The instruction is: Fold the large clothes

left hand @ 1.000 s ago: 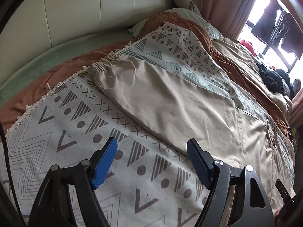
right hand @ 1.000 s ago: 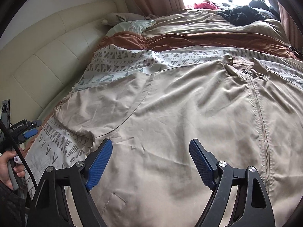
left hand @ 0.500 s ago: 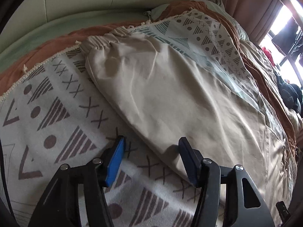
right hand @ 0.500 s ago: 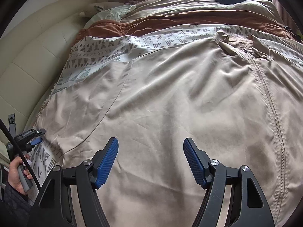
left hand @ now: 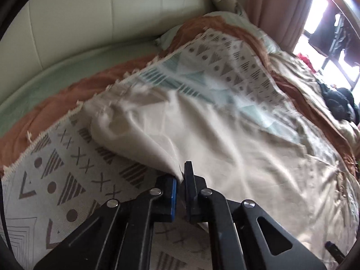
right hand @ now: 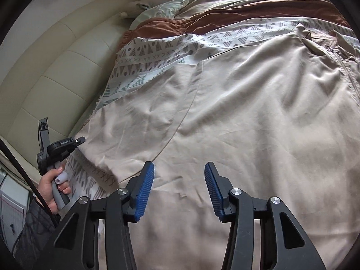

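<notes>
A large beige jacket (right hand: 247, 112) lies spread on a patterned blanket (left hand: 56, 168) on a bed, its zipper (right hand: 351, 76) at the right edge. In the left wrist view the jacket's sleeve (left hand: 202, 135) runs up to a gathered cuff (left hand: 112, 112). My left gripper (left hand: 181, 173) is shut on the sleeve's near edge, and the cloth bunches up at the pinch. The right wrist view shows that same left gripper (right hand: 77, 140) at the far left, held by a hand (right hand: 48, 186). My right gripper (right hand: 178, 168) hovers low over the jacket's body, jaws closing, with only flat cloth showing in the gap.
A cream padded headboard (left hand: 90, 18) curves along the bed's left side. A rust-brown quilt (left hand: 56, 108) and a pale pillow (right hand: 164, 9) lie beyond the blanket. Dark clothes (left hand: 339, 105) are piled near a bright window, beside a pink curtain (left hand: 281, 11).
My left gripper moved forward to the sleeve's edge and shut on it, wrinkling the cloth. My right gripper dropped closer to the jacket and its jaws narrowed.
</notes>
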Available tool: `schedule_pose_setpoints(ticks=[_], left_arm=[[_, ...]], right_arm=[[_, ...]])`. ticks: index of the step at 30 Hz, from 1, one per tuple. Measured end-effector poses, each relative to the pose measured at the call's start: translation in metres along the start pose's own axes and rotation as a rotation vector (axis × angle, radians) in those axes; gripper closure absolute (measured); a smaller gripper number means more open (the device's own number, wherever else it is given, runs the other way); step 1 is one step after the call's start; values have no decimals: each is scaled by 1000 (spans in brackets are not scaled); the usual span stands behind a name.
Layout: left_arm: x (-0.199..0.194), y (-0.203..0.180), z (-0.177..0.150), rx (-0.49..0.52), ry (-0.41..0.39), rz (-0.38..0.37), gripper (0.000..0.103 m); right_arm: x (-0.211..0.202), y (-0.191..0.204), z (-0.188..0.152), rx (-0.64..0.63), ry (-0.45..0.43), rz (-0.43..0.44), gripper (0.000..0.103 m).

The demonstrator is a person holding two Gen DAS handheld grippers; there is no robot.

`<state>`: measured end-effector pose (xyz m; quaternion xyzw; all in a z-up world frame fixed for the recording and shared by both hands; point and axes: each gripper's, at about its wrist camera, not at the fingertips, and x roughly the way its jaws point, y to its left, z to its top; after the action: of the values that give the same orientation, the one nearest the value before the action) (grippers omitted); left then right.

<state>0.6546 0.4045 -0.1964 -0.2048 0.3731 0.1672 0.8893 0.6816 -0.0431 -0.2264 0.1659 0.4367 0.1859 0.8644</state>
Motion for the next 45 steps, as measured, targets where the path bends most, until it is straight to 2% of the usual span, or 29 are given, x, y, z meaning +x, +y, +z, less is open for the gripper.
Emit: schedule_pose_setpoints(ticks=[4,7,11,13,16,17,18,20,29,32,35,38,40,41,42,44,45], left_arm=[[-43,-34,11,98,-61,-74,95],[-70,-61,16,160,-102,-117,96],[-95,-91,18,215,-128,-172,97],[-103,-104,19,236,-132,-192,97],[-115,-121,16,269,-140,-213,98],[-120,-127,15,278,-143,-224,98],[-124,-132,14,286,-146,-232,98],[-133,-142,11,307,-151,-247,98],[-170,-195,-10,389,-128,-358,98],[-179,-214,-21,411,-104,-396,98],[-183,-231,-32,429,-89,-416,98],[-184,-245,-42,427,-62,-443,98],[-185,-257,-50,437,-45,-458,98],[-186,-263,-54,438,-39,-464,98],[-185,-269,-58,433,-29,-476,98],[-186,-282,-66,429,-15,-504,98],[-186,-288,-70,430,-13,-511,98]], right_arm=[[6,-4,-1,40,24,51,58],[9,-4,1,63,25,50,58],[22,-5,3,101,57,121,58],[29,-4,2,94,71,125,60],[41,-3,2,95,102,130,70],[44,-3,2,104,112,139,77],[47,-4,2,111,118,146,81],[51,-5,5,122,117,152,82],[75,-11,8,150,178,200,87],[74,-10,9,138,195,205,87],[70,-16,7,179,244,240,86],[48,-29,8,192,235,188,86],[21,-38,14,208,190,129,83],[4,-44,18,220,157,106,68],[-9,-48,19,231,129,95,45],[-35,-56,18,258,85,82,27],[-49,-62,13,273,68,79,27]])
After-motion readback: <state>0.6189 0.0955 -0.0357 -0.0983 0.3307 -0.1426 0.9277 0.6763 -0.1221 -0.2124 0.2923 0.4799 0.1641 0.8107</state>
